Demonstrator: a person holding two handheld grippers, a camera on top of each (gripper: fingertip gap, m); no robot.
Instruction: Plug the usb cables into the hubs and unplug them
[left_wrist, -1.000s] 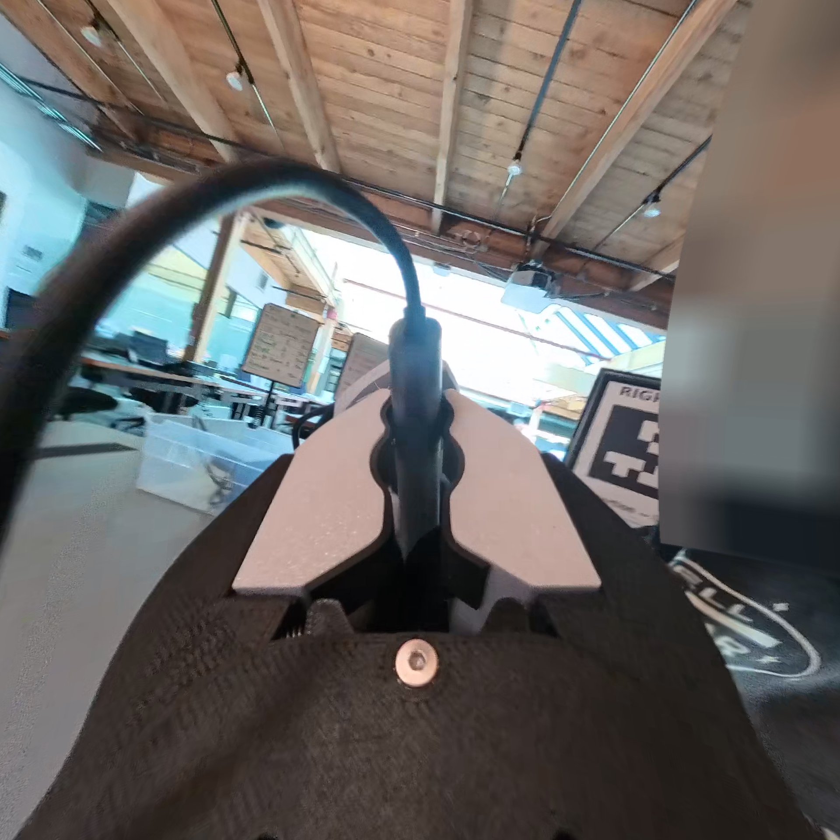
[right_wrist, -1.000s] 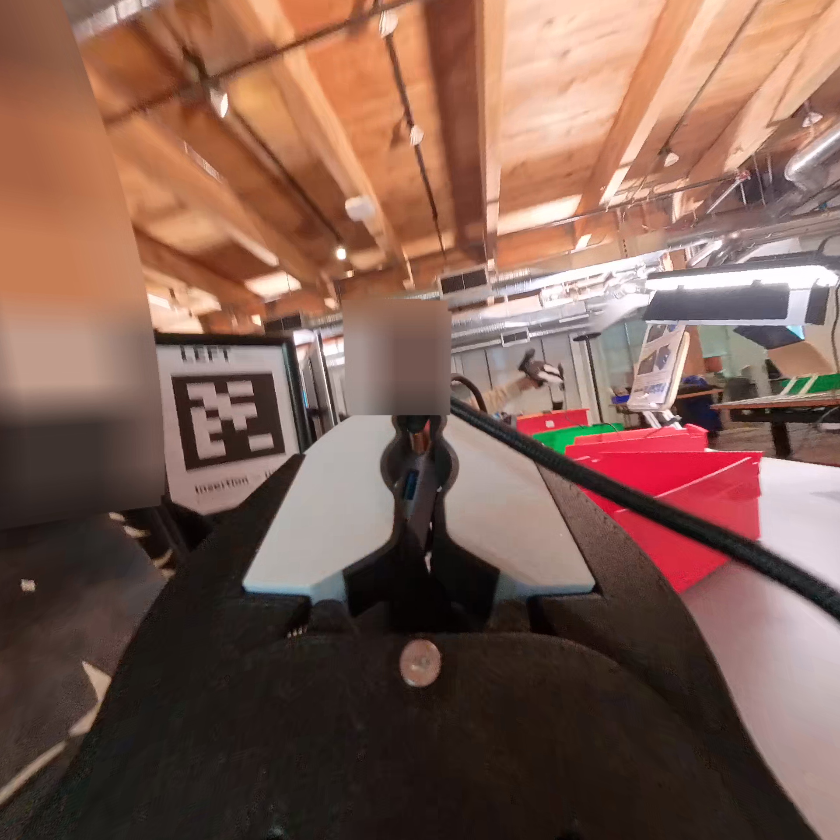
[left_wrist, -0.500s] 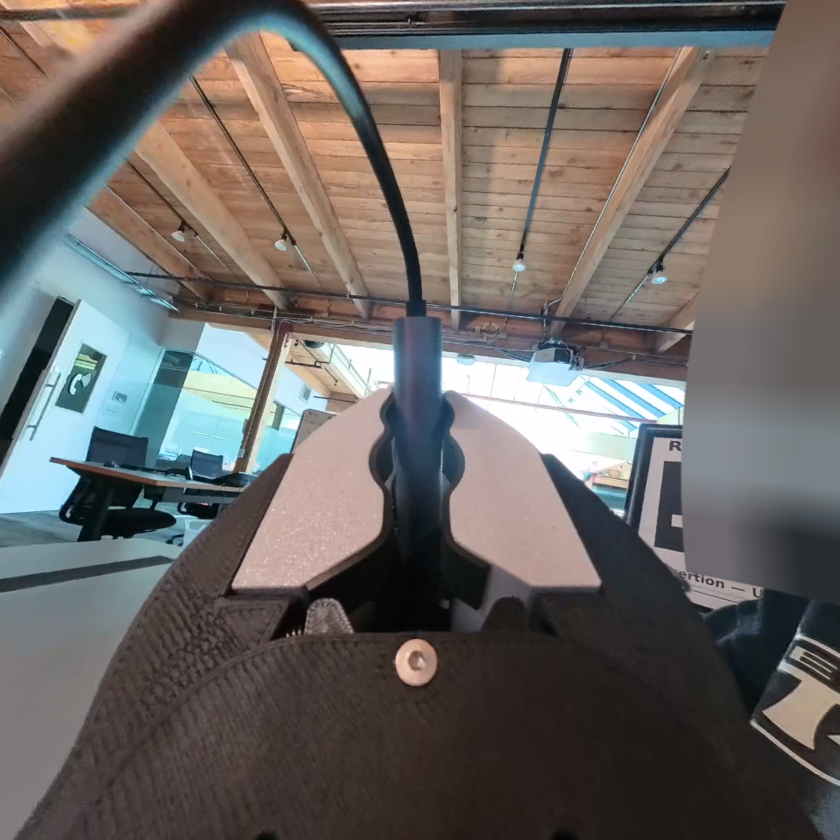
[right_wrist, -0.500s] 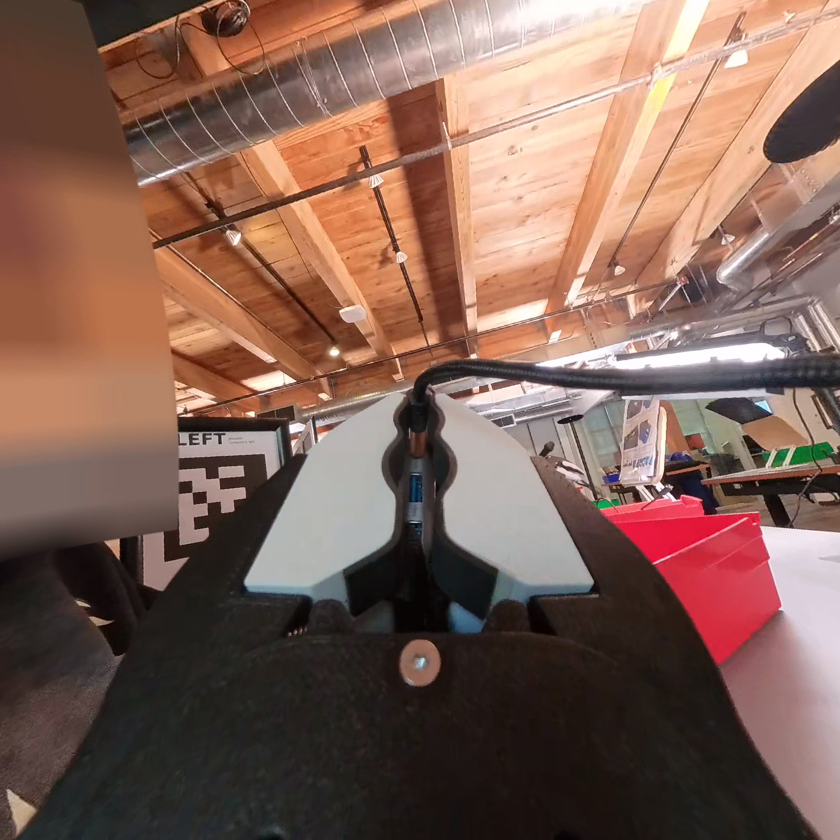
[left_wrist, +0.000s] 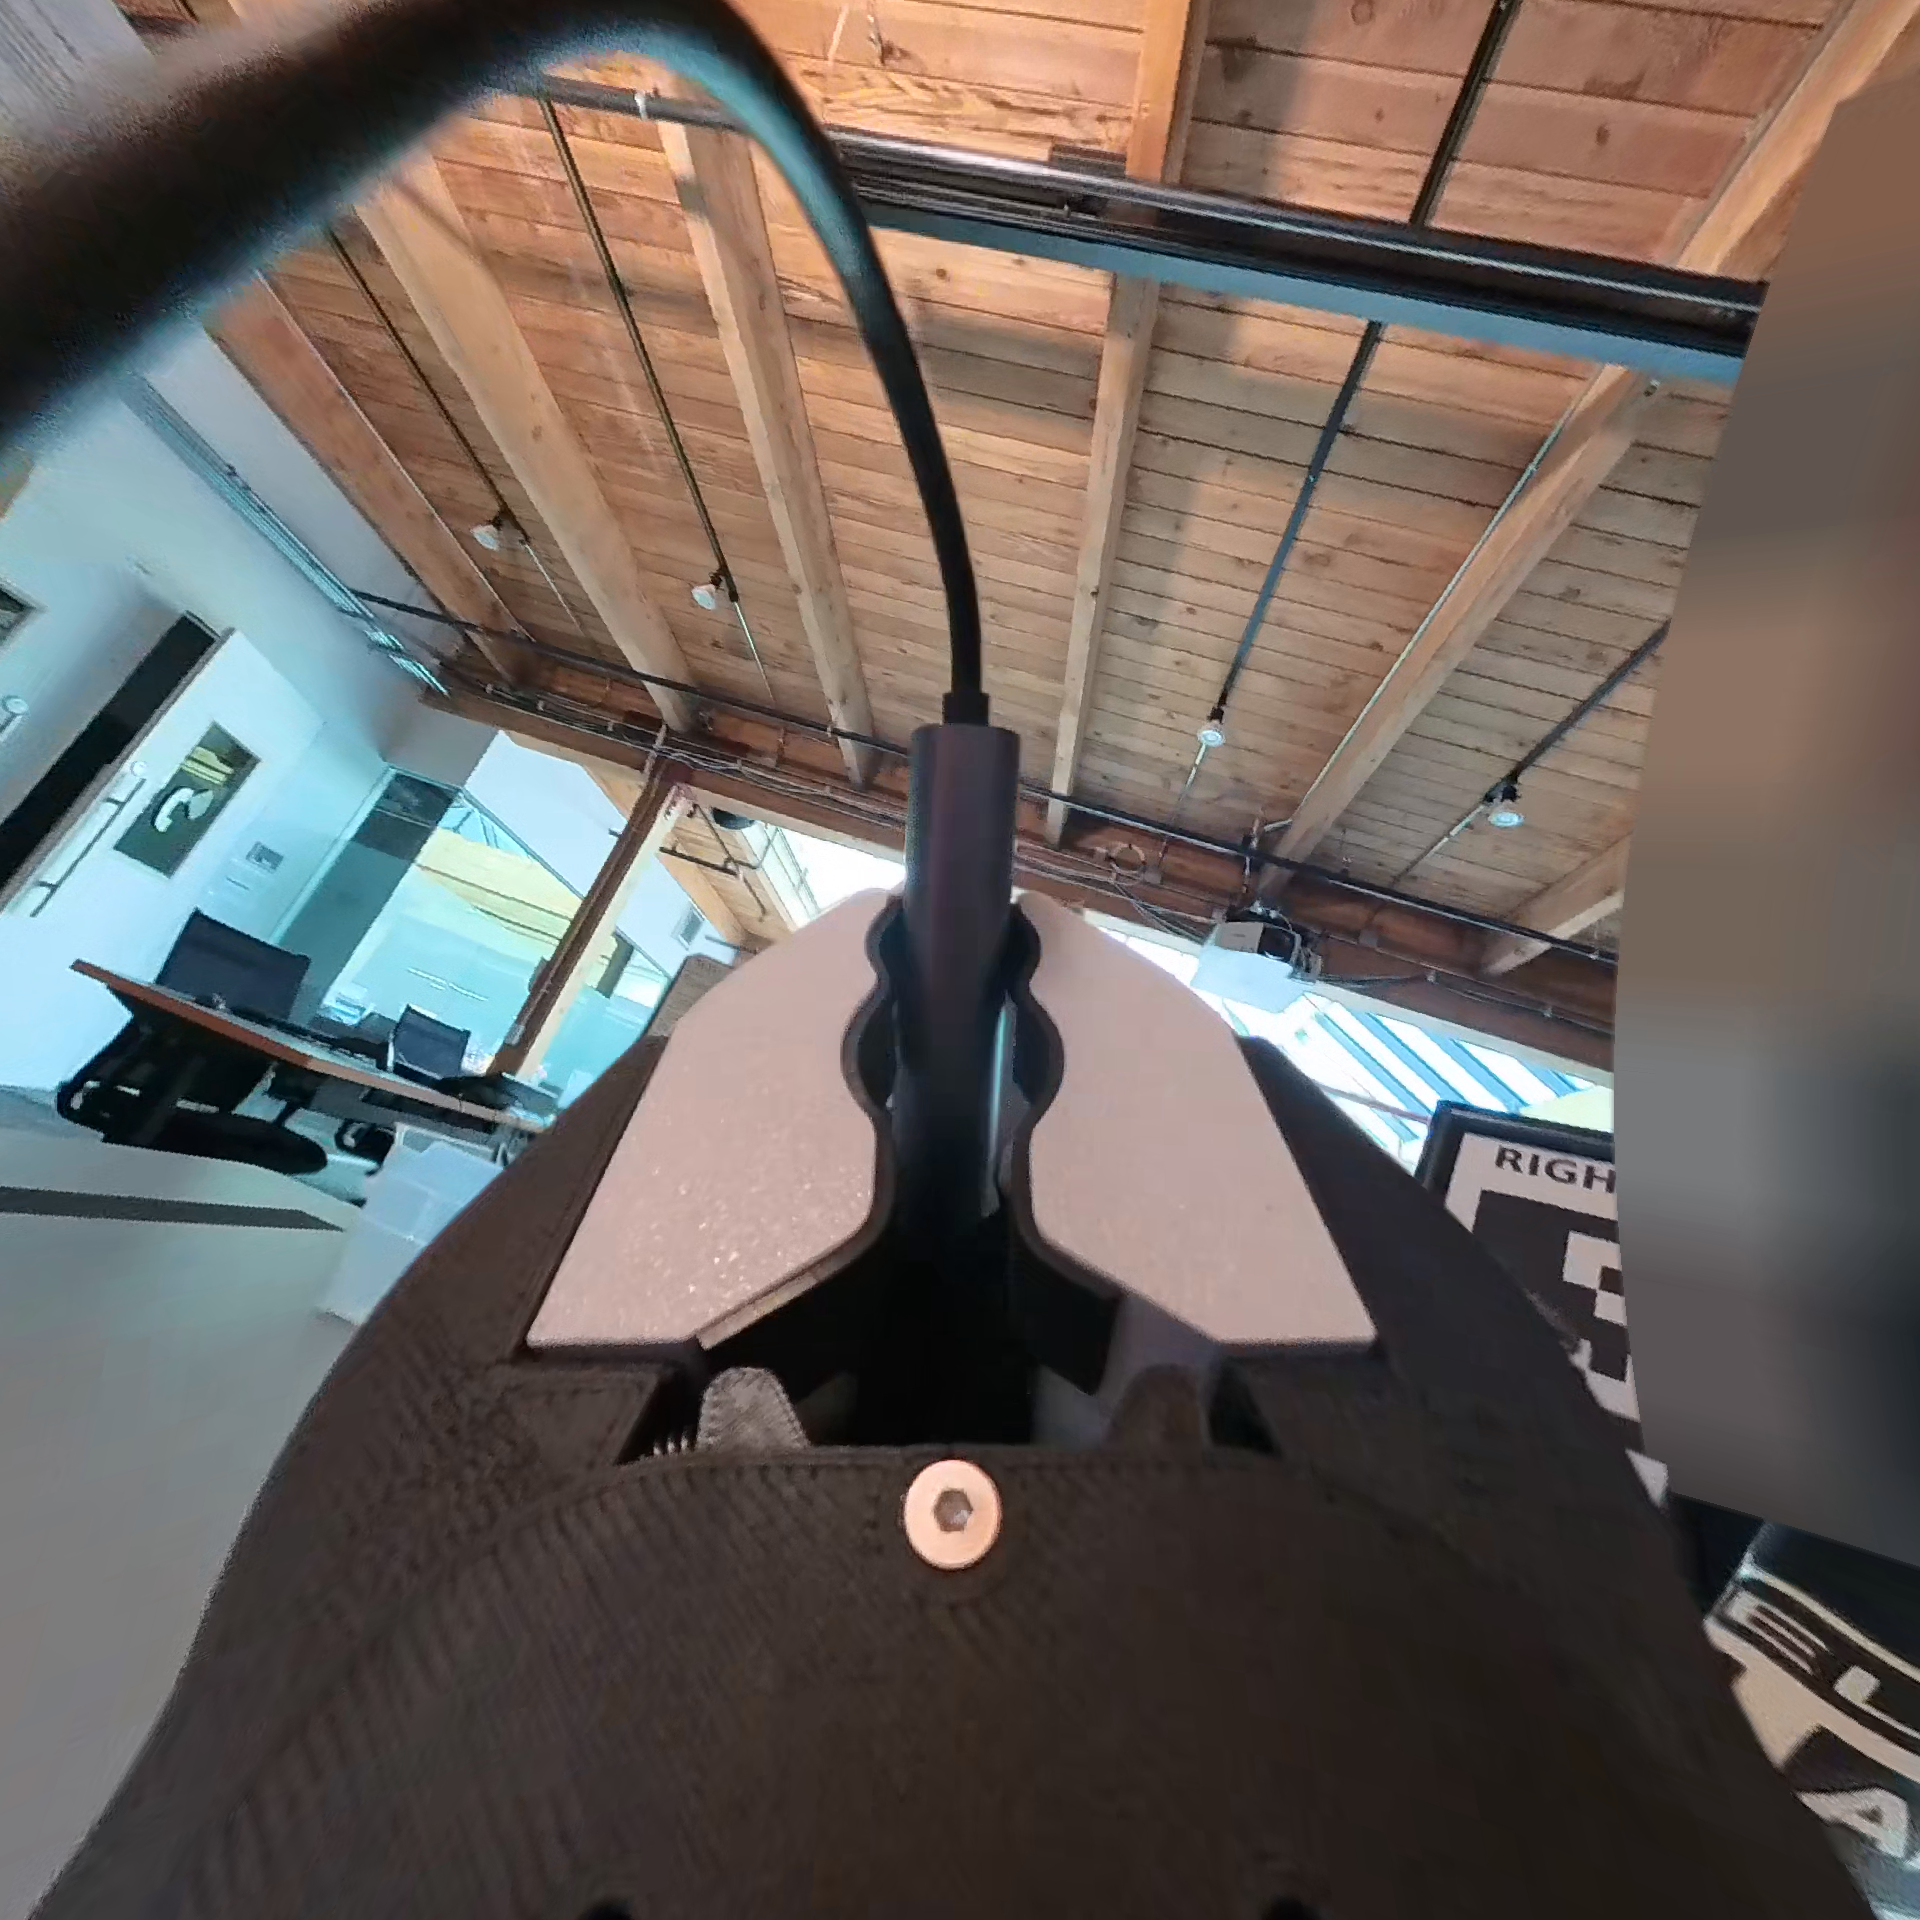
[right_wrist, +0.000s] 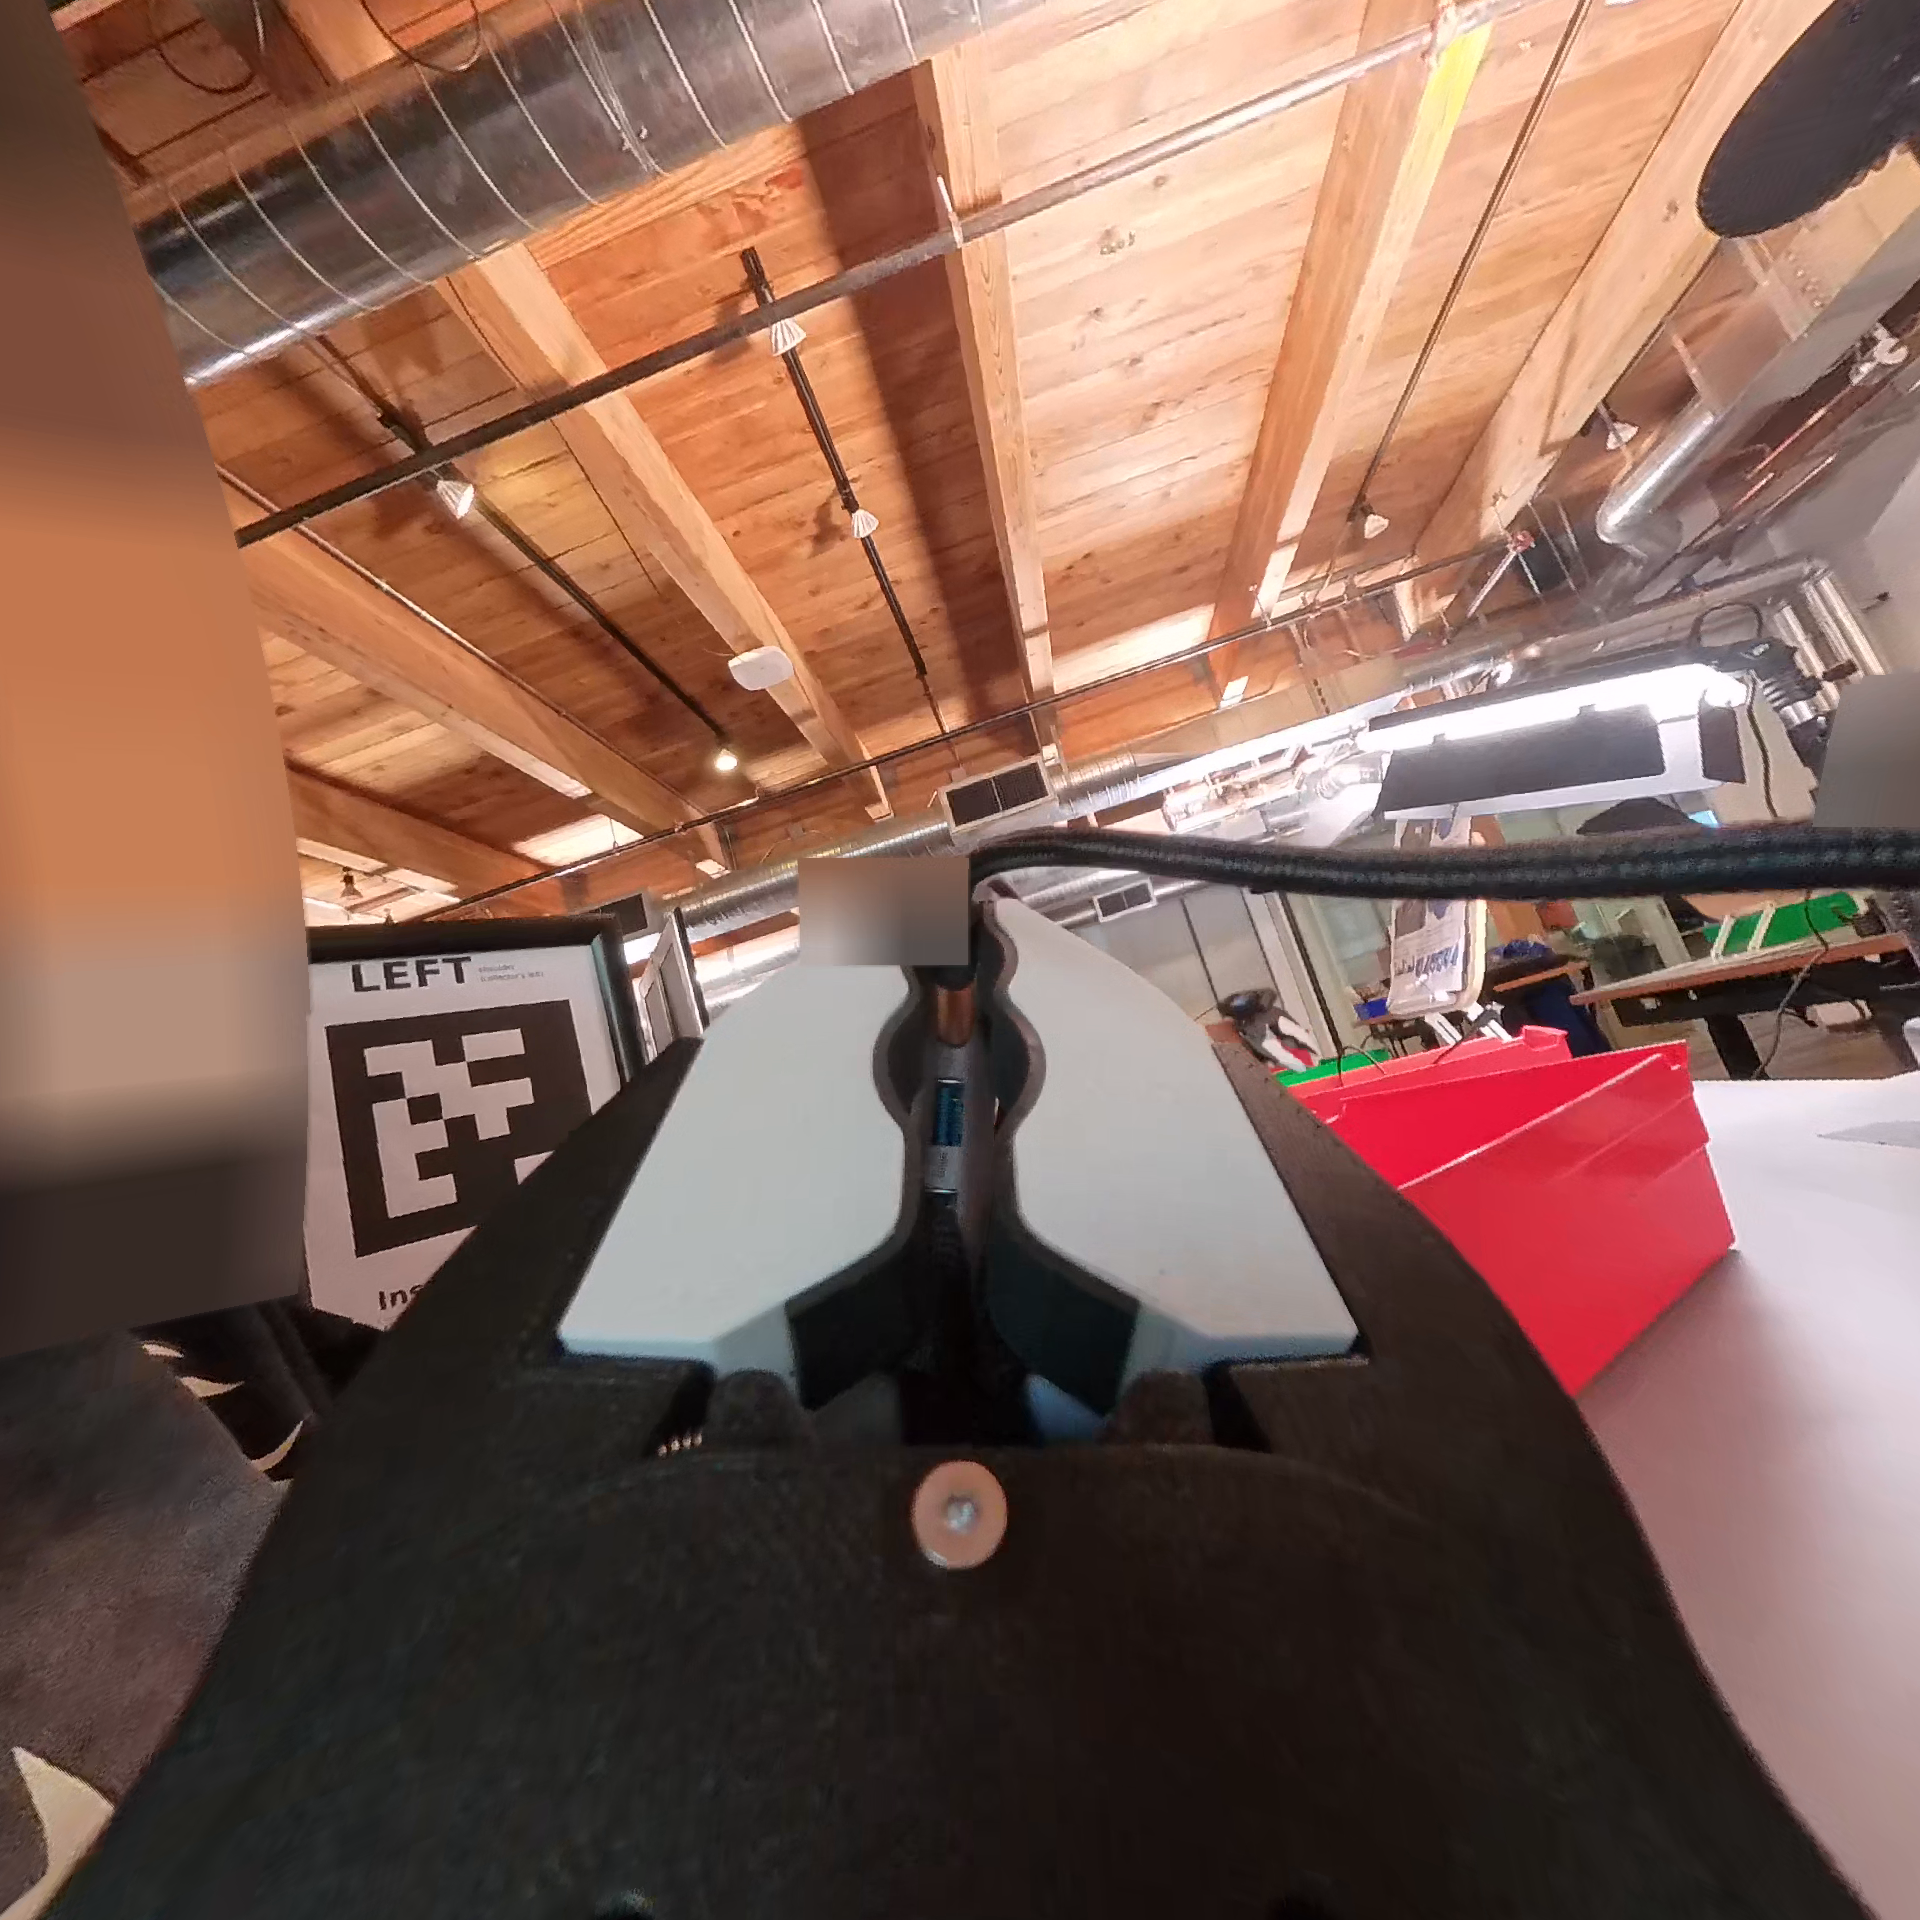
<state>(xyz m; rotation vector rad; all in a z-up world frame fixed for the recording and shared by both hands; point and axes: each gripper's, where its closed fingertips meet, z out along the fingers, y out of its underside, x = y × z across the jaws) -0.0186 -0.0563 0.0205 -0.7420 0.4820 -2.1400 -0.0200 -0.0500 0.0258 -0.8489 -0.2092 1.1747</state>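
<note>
Left gripper (left_wrist: 956, 935) fingers being clenched on dark plug (left_wrist: 958, 831); right gripper (right_wrist: 951, 997) fingers being clenched on braided cable (right_wrist: 1455, 868). Red bin (right_wrist: 1538, 1153) sitting near surface (right_wrist: 1787, 1455) edge.

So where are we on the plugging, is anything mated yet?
Done: both pieces picked up. In hand: the left tongs clamp a dark hub body, and the right tongs clamp a braided cable's plug. Both point at the ceiling, apart. Left: the mating, then the unplugging.
</note>
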